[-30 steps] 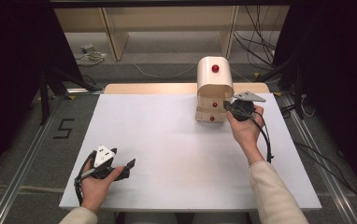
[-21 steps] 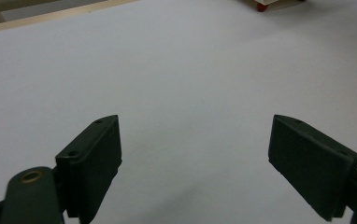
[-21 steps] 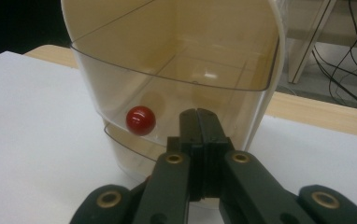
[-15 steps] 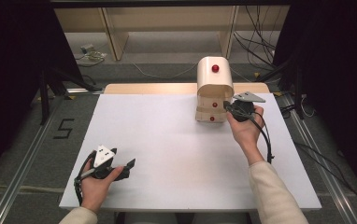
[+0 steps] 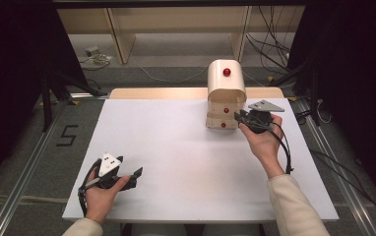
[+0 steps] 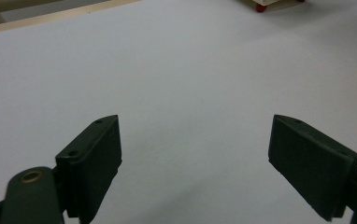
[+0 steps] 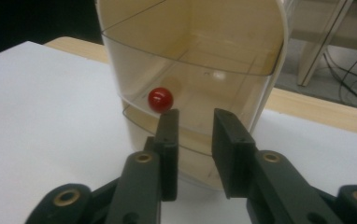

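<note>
- Far left, off the table [image 5: 176,147]: a "5" marked on the floor [image 5: 66,135]. It has no bearing on the work.
- Your left gripper [image 5: 133,178] sits low at the near left corner of the white table. Its jaws are spread wide with nothing between them, and bare surface lies ahead of it [image 6: 195,158].
- The middle of the table is bare, so nothing blocks a reach across.
- The cream drawer cabinet [image 5: 225,93] stands at the far edge, right of centre, with red knobs on its front.
- Your right gripper [image 5: 239,118] is up against the cabinet's lower front. Its jaws have just been opening and stand partly apart, gripping nothing.
- From the right gripper view, the red knob [image 7: 160,100] sits just past the tip of the left-hand jaw, outside the gap [image 7: 196,116].
- Likely step: take that knob. Shift toward it until it is centred between the pads, close squarely, then pull straight out.
- Risk: the cabinet looks light and may slide with the pull. Your idle left gripper could brace it.
- Behind and to the right: a wooden frame [image 5: 240,29] and loose cables [image 5: 274,34], well clear.
</note>
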{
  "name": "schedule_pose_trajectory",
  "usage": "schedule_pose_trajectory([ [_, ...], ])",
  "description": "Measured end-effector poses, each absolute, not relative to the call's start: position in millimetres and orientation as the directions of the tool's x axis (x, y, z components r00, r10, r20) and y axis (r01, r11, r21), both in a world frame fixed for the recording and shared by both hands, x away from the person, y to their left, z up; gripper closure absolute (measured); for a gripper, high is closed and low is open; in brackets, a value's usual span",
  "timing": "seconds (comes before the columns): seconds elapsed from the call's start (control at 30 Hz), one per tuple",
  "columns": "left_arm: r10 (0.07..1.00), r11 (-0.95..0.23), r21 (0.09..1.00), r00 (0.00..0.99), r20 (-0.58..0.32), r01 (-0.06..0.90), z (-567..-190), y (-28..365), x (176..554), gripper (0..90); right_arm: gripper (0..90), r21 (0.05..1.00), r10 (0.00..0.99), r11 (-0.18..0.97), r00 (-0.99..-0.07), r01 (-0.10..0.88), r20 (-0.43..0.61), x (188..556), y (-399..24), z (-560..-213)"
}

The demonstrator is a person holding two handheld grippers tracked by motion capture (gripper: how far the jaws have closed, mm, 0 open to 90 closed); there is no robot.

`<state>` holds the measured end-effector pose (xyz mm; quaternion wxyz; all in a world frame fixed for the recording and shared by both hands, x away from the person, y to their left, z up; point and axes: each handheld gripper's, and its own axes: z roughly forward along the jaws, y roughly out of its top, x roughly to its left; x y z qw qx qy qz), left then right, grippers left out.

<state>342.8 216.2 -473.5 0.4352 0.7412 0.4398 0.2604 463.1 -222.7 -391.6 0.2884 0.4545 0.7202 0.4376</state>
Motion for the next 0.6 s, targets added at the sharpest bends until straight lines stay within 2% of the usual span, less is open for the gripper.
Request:
schedule_pose_trajectory([
  [0.6,0.877,-0.24,0.874,0.48,0.009,0.423,-473,216,342,16.9,49.6,0.89,0.859,0.211,-0.511,0.403,0.027,428,-237,-402],
])
